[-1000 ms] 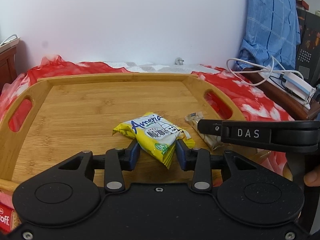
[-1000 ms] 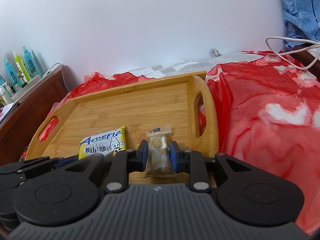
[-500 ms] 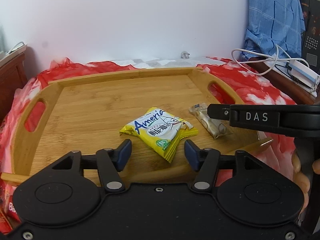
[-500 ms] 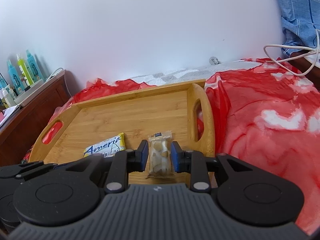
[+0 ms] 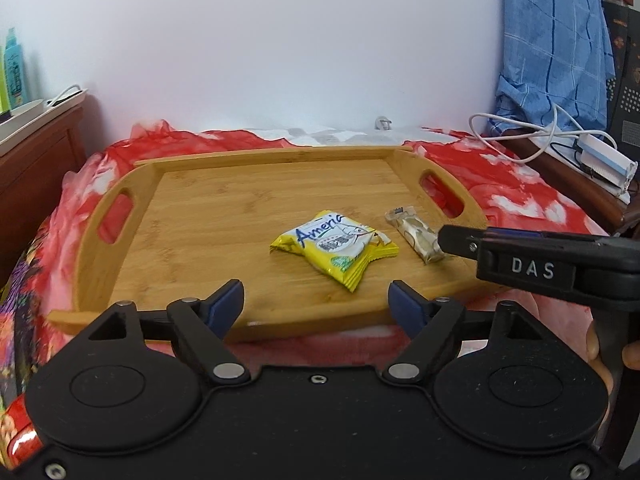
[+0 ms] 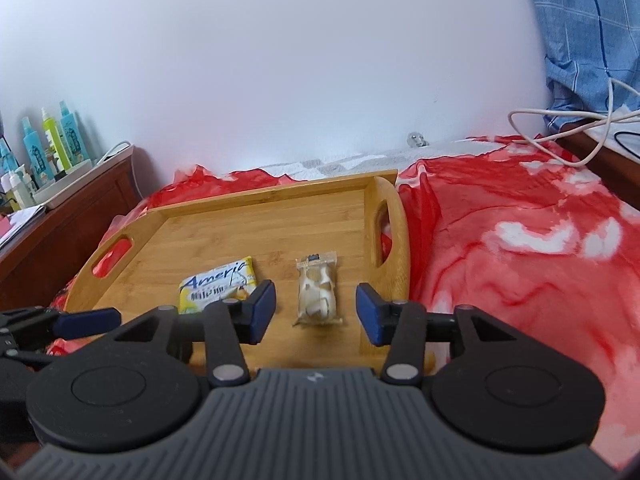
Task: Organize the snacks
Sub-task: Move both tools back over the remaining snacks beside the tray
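On the red cloth (image 5: 520, 184) sat a wooden tray (image 5: 240, 200), long side toward both cameras, a cut-out handle at each end. Left to right, left wrist view: a dark wood cabinet (image 5: 36, 160) at the far left with a white strip (image 5: 24, 114) and a teal bottle (image 5: 13, 68) on top; then the tray; then, at the right, a white cable (image 5: 520, 136) and a blue checked cloth (image 5: 556, 40) hanging by the wall.

Left gripper (image 5: 316, 300): jaws were opening, spread wide, blue pads over the tray's near edge, nothing between them. Yellow packet (image 5: 336, 250) lay flat on the tray floor beyond the pads, right of centre, clear of both pads, printed side up.

Clear packet (image 5: 416, 236) lay just right of the yellow one, near the right handle, apart from it by a narrow strip of bare wood. One black finger of the right gripper (image 5: 460, 240) reached in from the right and its tip overlapped the packet's near end; contact could not be told from this view.

Right wrist view: right gripper (image 6: 316, 312), jaws opening; the clear packet (image 6: 318, 292) lay flat on the tray (image 6: 260, 232) between the pads (image 6: 262, 312) with visible gaps on both sides, not pinched. Yellow packet (image 6: 218, 290) sat to its left, partly hidden behind the left pad. A blue pad of the left gripper (image 6: 86, 317) showed at the left edge
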`<state>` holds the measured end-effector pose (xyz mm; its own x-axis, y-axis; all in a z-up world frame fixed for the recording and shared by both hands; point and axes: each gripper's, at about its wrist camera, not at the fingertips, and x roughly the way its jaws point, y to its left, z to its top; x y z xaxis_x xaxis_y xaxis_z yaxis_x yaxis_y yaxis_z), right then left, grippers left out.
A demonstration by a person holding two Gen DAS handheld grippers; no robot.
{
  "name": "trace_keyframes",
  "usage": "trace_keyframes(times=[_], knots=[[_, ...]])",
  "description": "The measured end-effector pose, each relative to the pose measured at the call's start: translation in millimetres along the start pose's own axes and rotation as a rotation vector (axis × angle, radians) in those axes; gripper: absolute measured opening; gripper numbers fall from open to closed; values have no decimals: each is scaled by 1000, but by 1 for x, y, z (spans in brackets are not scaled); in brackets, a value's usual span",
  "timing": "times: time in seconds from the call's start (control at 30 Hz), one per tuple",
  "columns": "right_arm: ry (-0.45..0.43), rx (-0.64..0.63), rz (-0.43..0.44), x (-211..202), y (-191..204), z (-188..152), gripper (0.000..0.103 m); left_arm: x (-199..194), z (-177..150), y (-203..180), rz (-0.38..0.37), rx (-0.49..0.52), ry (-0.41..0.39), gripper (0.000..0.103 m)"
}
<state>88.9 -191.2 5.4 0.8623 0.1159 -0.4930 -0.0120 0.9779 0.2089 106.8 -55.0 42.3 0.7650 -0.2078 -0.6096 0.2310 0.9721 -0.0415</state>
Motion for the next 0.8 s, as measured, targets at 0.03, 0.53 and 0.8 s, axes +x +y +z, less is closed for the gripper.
trace_keyframes(times=[0.03, 0.53, 0.8], knots=[[-3, -8, -4, -3, 1, -2, 65, -2, -1, 1, 2, -3, -1, 79], [-30, -66, -35, -43, 21, -39, 77, -50, -35, 14, 52, -26, -25, 85], [-24, -78, -43, -61, 31, -62, 84, -67, -57, 21, 76, -31, -32, 88]])
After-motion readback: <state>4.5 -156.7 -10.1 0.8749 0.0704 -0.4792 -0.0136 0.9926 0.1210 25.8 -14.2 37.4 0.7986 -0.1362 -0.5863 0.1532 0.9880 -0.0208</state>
